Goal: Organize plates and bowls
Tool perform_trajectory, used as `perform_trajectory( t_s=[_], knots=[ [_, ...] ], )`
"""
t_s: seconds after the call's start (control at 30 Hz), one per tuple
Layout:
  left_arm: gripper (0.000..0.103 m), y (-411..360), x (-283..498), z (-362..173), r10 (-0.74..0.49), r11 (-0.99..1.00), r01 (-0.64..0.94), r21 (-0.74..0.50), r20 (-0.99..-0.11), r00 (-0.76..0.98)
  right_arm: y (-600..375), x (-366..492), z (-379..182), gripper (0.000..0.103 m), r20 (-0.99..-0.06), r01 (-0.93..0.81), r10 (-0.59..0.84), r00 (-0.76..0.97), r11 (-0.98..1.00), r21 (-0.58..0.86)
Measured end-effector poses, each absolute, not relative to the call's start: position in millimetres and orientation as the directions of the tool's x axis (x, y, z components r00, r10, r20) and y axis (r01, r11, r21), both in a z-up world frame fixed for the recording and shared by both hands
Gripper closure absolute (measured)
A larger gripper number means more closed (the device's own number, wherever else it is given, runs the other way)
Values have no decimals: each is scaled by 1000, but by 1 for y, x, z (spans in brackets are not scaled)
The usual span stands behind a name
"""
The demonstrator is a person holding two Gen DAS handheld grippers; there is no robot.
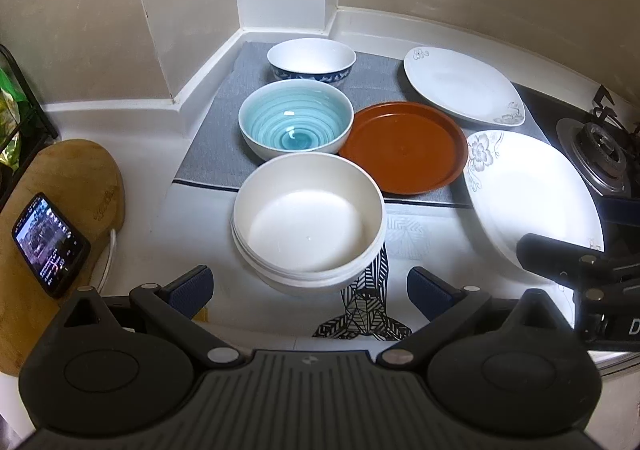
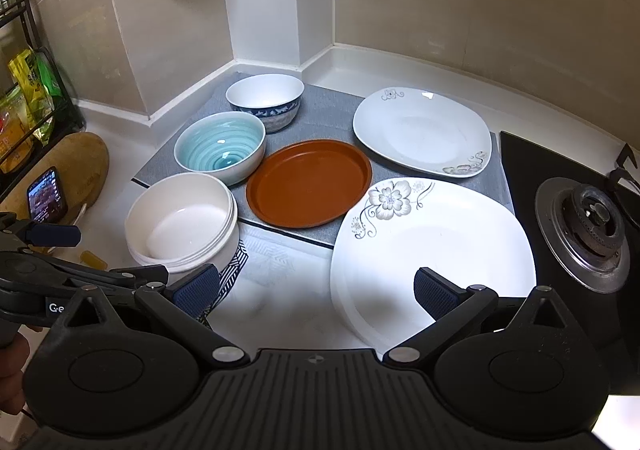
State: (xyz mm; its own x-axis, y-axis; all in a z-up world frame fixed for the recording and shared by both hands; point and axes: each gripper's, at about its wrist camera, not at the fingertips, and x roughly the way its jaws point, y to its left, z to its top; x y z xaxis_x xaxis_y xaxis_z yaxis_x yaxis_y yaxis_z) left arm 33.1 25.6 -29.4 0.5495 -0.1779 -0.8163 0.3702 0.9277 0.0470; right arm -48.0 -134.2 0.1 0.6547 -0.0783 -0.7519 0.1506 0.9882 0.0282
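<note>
Three bowls stand in a row on the counter: a plain white bowl (image 1: 308,222) (image 2: 182,220) nearest, a teal striped bowl (image 1: 296,122) (image 2: 220,148) behind it, and a blue-patterned bowl (image 1: 312,60) (image 2: 264,98) at the back. A brown plate (image 1: 404,146) (image 2: 308,182) lies to their right. Two white floral plates lie further right, one near (image 1: 532,190) (image 2: 432,250) and one far (image 1: 460,84) (image 2: 422,130). My left gripper (image 1: 310,290) is open just before the white bowl. My right gripper (image 2: 316,290) is open at the near floral plate's front edge.
A grey mat (image 1: 224,146) (image 2: 320,106) lies under the far dishes. A gas burner (image 1: 600,154) (image 2: 588,226) is at the right. A wooden board (image 1: 60,186) with a phone (image 1: 50,242) (image 2: 46,192) is at the left, beside a black rack (image 2: 24,98). Walls close the back.
</note>
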Motion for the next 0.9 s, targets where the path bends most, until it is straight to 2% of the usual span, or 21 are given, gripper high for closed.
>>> perform_trajectory(
  t_s=[0.47,0.9],
  knots=[
    [0,39,58,-18,-168,931,360,53,-814,555,-128,-31,4,0,-734,171,-75,675,984,57],
    [0,52,81,-3,-149,933,352,73,-813,563,-119,-15,12,0,-677,185,-68,733,977,103]
  ],
)
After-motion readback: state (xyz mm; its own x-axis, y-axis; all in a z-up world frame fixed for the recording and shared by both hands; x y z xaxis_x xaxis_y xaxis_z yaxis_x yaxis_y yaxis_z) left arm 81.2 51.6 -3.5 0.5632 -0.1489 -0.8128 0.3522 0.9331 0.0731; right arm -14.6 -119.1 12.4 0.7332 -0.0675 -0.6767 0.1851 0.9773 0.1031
